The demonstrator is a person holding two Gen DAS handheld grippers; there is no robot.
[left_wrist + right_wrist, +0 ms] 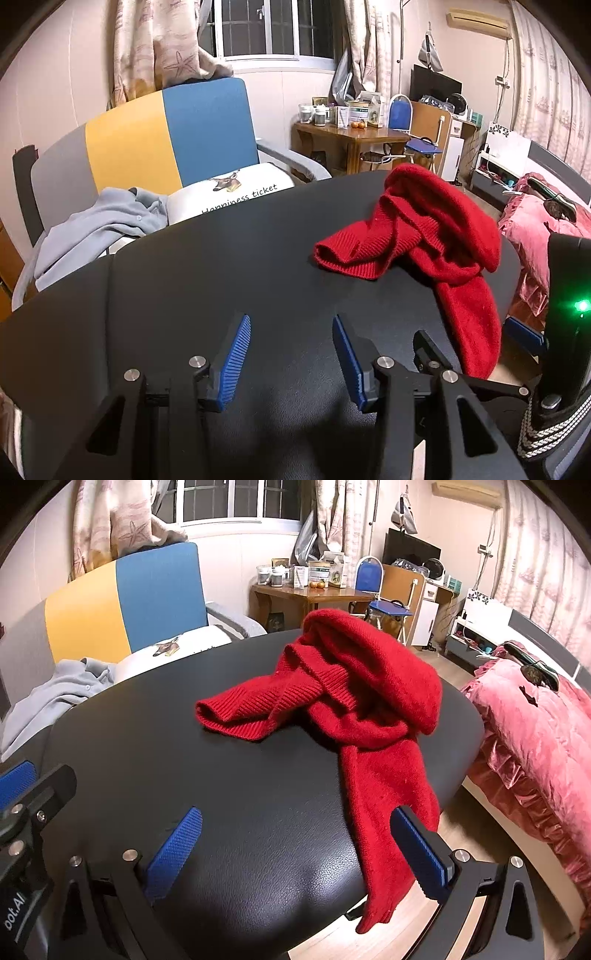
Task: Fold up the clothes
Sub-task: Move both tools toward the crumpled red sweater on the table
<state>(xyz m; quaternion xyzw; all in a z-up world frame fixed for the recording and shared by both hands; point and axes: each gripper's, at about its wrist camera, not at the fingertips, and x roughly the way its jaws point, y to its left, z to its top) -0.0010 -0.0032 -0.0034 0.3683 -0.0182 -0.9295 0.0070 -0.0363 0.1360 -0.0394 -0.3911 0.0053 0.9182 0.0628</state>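
A crumpled red knit sweater [436, 225] [351, 694] lies bunched on the right half of a black table [221, 266] [184, 738]. One sleeve hangs over the table's right edge. My left gripper [291, 325] is open above the bare tabletop, left of the sweater and not touching it. My right gripper [295, 819] is open wide; the hanging sleeve [388, 830] passes just inside its right finger [421, 853], with nothing held. In the left wrist view, the right gripper's body shows at the far right edge.
An armchair [166, 129] with grey, yellow and blue panels stands behind the table, holding a grey garment [96, 229] and a white printed cushion [236, 192]. A pink bed [535, 731] lies to the right. A wooden desk [310, 598] with jars stands at the back.
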